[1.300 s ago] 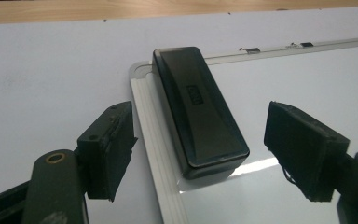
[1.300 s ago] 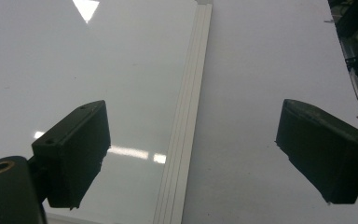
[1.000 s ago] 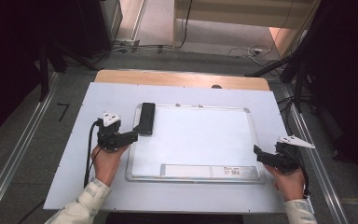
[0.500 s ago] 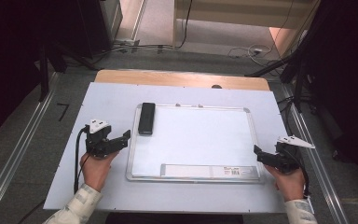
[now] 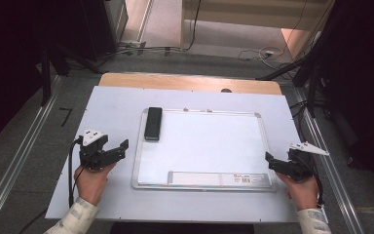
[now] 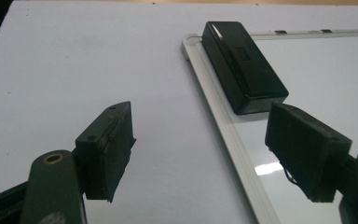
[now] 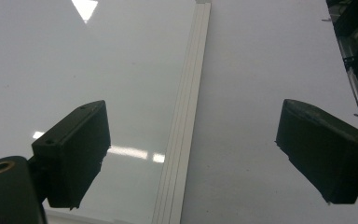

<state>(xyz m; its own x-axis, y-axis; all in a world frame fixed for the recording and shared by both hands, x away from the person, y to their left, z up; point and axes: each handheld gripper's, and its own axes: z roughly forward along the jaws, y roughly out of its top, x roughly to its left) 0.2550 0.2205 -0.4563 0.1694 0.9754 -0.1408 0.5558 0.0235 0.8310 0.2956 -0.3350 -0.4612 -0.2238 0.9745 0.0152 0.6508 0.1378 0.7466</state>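
Note:
A white-surfaced whiteboard with a silver frame lies flat in the middle of the table. A black eraser rests on its upper left corner. My left gripper hovers just left of the board's left edge, below the eraser, open and holding nothing. In the left gripper view the eraser lies ahead of the open gripper, beside the board's frame. My right gripper stands open at the board's lower right corner. In the right gripper view the gripper straddles the board's frame with nothing held.
The board lies on a pale grey tabletop with a wooden strip along its far edge. A pen ledge with a label runs along the board's near side. Metal rails and cables flank the table on the floor.
My left gripper has drawn back from beside the eraser, moving left and toward the person. The eraser stays on the board. The right gripper has not moved.

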